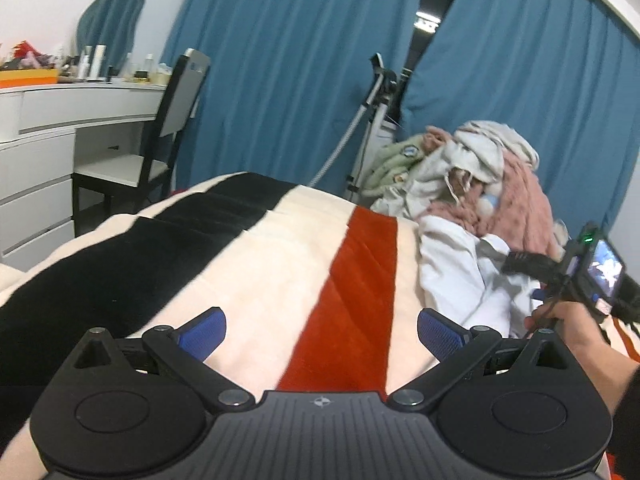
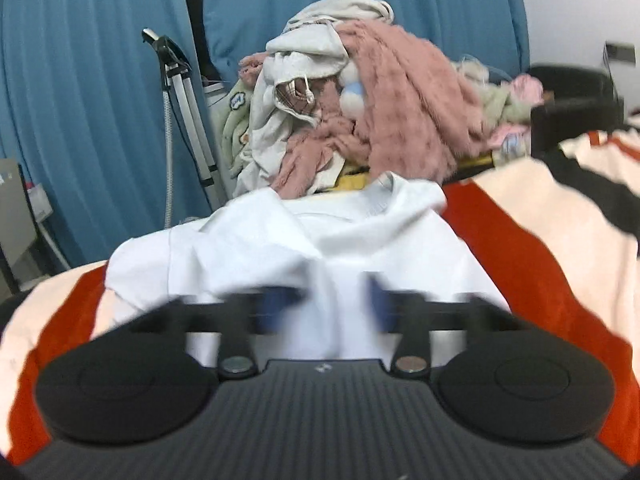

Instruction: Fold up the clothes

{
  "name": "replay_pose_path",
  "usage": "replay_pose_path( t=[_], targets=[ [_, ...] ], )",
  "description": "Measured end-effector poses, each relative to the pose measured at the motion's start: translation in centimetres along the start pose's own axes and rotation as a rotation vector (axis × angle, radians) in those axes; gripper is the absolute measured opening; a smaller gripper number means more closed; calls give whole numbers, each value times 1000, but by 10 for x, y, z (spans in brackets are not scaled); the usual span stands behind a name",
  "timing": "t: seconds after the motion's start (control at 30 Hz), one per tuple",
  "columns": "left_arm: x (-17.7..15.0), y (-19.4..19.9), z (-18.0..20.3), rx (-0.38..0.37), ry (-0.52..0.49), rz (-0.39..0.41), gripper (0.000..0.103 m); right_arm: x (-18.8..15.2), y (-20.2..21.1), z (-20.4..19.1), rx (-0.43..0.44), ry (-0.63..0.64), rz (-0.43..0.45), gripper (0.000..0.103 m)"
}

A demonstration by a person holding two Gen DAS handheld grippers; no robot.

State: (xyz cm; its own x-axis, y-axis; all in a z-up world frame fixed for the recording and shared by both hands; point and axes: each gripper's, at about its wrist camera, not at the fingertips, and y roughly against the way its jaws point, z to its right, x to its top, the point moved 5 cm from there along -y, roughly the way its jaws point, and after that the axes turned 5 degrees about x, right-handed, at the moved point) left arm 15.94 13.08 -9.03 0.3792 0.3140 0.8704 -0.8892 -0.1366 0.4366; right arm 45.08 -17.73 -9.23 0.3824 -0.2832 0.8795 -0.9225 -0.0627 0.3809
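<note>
Curtains [image 1: 300, 60]: blue, full-height, behind bed; dark gap btwn panels.
Blanket [image 1: 256, 264]: striped cream/black/red, covers bed.
Dresser [image 1: 44, 128]: white, drawers, far left by wall.
Dresser top: bottles [image 1: 93, 62] + small clutter, orange box [image 1: 28, 77] at left end.
Chair [image 1: 168, 120]: dark frame, light seat, just beside dresser.
Stand [image 1: 368, 120]: metal pole w/ hose, in front of curtain gap.

A crumpled shirt [image 2: 304, 236] lies on the blanket [image 2: 532, 232] that covers the bed. Behind it sits a heap of clothes [image 2: 384, 92], touching the shirt's far edge. A garment steamer [image 1: 376, 112] stands left of the heap, before the curtains [image 1: 288, 64]. Farther left, a chair [image 1: 160, 132] stands beside the dressing table [image 1: 80, 112].
</note>
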Motion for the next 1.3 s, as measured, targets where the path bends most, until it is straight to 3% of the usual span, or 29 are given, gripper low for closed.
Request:
replay_pose_path(
  t=[0.4,0.63,0.8,0.97,1.03,1.13,1.3],
  targets=[
    [-5,24,24,-88,-87,-15,103,-6,204,11,134,136,33,85],
    [-13,54,18,-111,-51,-137,103,-53,342,41,148,25,-53,85],
    [-18,66,-12,-49,81,-234,102,-92,372,64,101,-35,-181,85],
    [-28,66,-49,46,266,-350,95,-115,373,89,83,-204,-282,85],
    [-35,64,-59,75,317,-401,88,-118,378,94,80,-244,-287,85],
    [-46,59,-57,71,305,-475,68,-122,383,100,78,-279,-291,85],
    [-50,59,-52,138,212,-534,7,-129,392,114,81,-362,-306,85]
  ],
)
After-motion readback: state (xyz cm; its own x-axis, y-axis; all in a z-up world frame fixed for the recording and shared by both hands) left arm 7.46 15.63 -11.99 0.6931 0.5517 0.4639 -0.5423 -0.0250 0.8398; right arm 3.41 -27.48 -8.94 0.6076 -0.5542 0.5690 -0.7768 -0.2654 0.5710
